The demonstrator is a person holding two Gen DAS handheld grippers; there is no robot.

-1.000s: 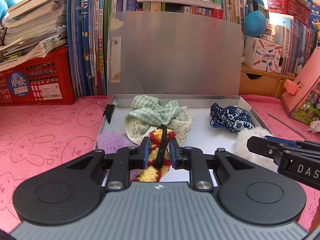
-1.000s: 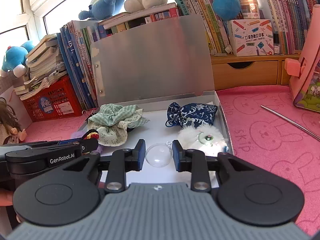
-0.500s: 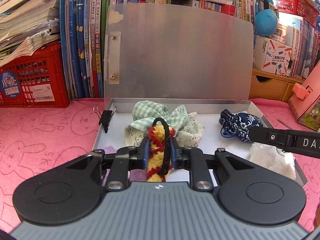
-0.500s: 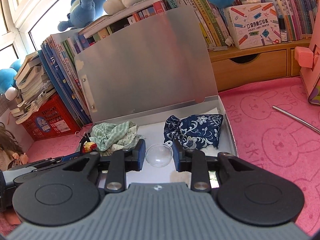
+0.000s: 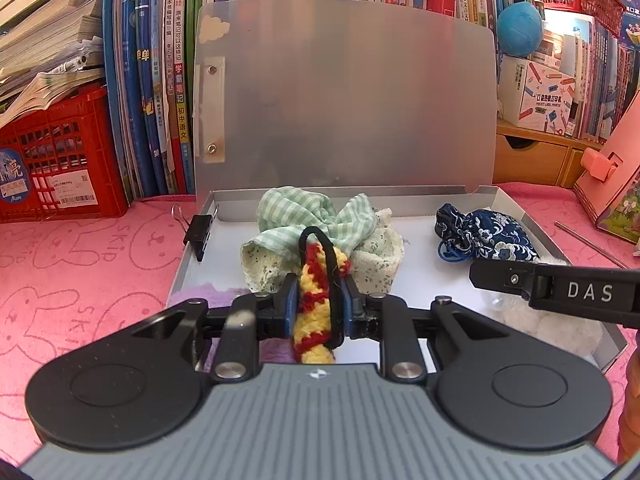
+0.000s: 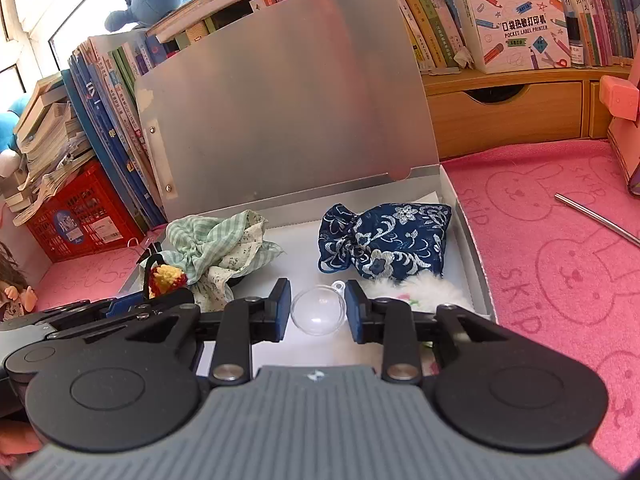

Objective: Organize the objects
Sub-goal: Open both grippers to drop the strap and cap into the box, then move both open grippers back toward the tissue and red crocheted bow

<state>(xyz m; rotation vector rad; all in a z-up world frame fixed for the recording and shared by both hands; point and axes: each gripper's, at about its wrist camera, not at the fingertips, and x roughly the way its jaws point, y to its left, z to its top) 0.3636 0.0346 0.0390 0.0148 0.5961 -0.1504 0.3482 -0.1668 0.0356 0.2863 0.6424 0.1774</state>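
Note:
An open metal box (image 5: 188,264) lies on the pink mat with its lid (image 5: 352,100) raised. My left gripper (image 5: 319,285) is shut on a yellow and red crocheted hair tie (image 5: 310,276) with a black loop, held over the box's front left part. My right gripper (image 6: 318,287) is over the box's front middle and its jaws are opening. A clear plastic ball (image 6: 318,310) sits between its pads with a thin gap on each side. One right finger (image 5: 508,278) shows in the left wrist view.
In the box lie a green checked cloth (image 5: 320,216), a blue flowered pouch (image 6: 384,240), a white fluffy piece (image 6: 420,292), a purple fluffy piece (image 5: 208,296) and a binder clip (image 5: 198,230). Books and a red crate (image 5: 56,160) stand behind. A metal rod (image 6: 596,220) lies at right.
Both grippers have moved forward over the box. The right pads, which pressed on the clear ball before, have parted slightly from it. The left still grips the crocheted tie.

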